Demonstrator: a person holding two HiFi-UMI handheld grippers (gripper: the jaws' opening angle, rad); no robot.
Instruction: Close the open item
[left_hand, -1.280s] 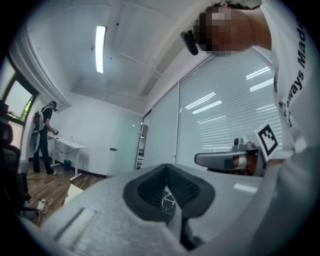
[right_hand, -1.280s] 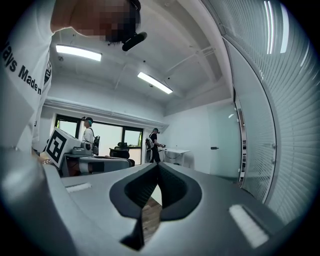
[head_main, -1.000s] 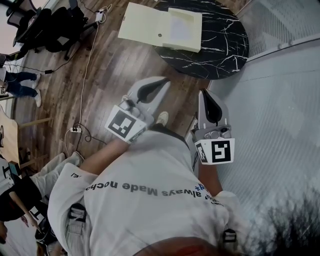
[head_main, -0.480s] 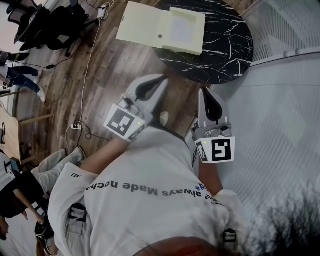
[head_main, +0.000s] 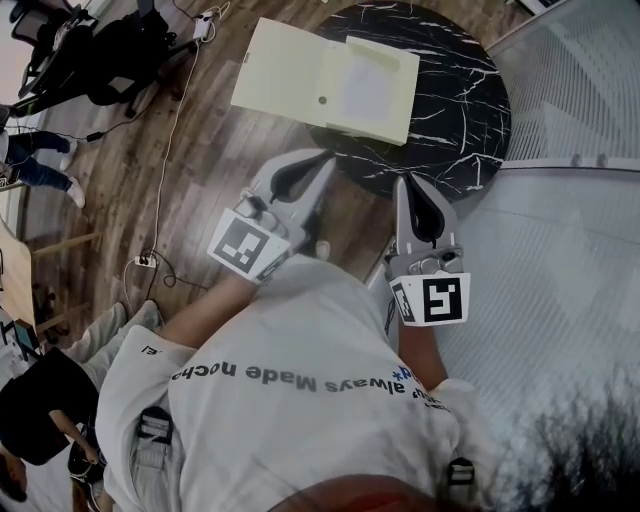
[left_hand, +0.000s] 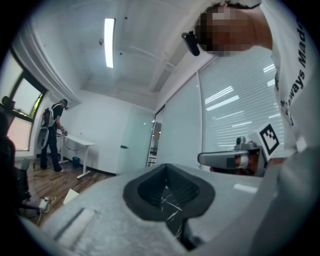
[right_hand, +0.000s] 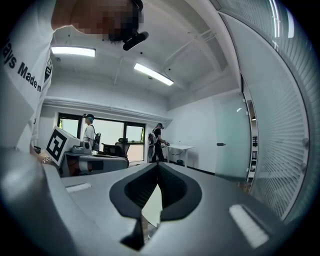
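A pale yellow file box (head_main: 300, 75) lies open on a round black marble table (head_main: 460, 110), its flap spread out past the table's left edge. My left gripper (head_main: 328, 160) hovers short of the table's near rim, shut and empty. My right gripper (head_main: 408, 180) is beside it at the rim, also shut with nothing in it. In the left gripper view the left gripper (left_hand: 167, 167) has its jaws closed, with marble behind them. In the right gripper view the right gripper (right_hand: 157, 165) has its jaws meeting at the tip, and the yellow box (right_hand: 152, 205) shows through the gap below.
A curved glass wall with blinds (head_main: 560, 250) runs close on the right. Cables and a power strip (head_main: 150, 260) lie on the wooden floor to the left. Office chairs (head_main: 90, 50) and people stand at the far left.
The table and the open box have drawn nearer to both grippers. The jaws have stayed closed.
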